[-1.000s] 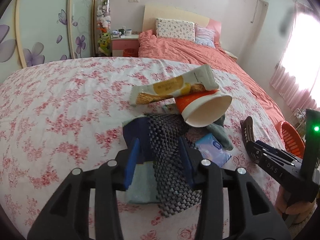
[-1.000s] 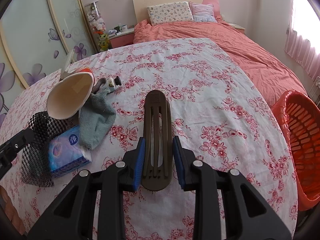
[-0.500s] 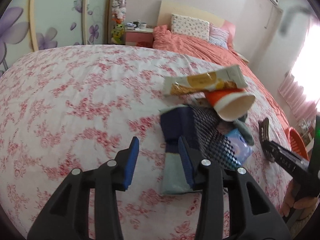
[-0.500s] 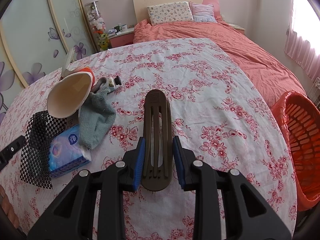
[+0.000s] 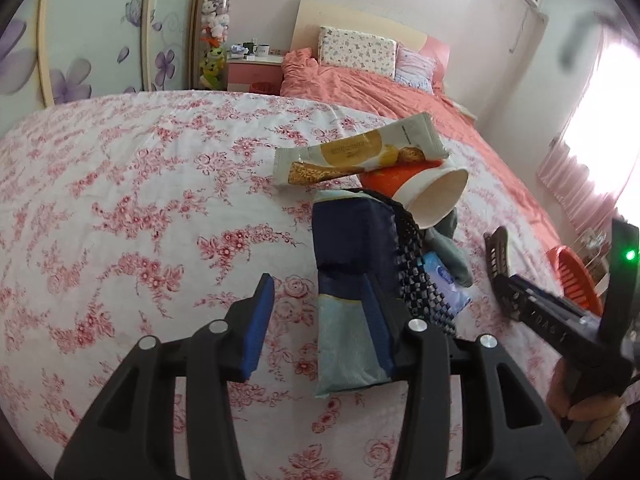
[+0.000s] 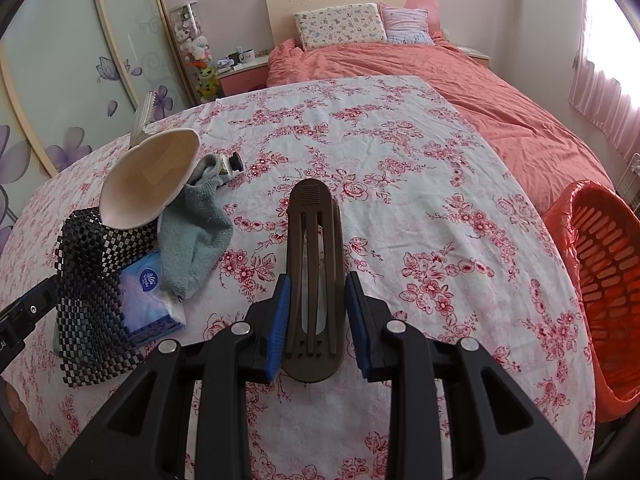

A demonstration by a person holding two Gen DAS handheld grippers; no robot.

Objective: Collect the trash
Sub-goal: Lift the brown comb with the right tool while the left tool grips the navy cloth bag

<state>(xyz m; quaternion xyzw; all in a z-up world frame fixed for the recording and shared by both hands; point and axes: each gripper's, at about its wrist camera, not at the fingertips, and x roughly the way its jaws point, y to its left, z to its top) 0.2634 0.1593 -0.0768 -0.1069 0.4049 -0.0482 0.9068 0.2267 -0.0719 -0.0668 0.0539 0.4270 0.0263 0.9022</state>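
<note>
Left tongs opening (nothing gripped), navy packet beside, floral cloth

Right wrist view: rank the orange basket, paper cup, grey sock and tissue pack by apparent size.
1. orange basket, though cut off by the frame
2. paper cup and grey sock, too alike to rank
3. tissue pack, partly covered

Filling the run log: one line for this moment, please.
left gripper: jaws opening, nothing between | right gripper: shut on brown slotted plastic piece | orange mesh basket: at bed edge | phase: trash pile untouched
</note>
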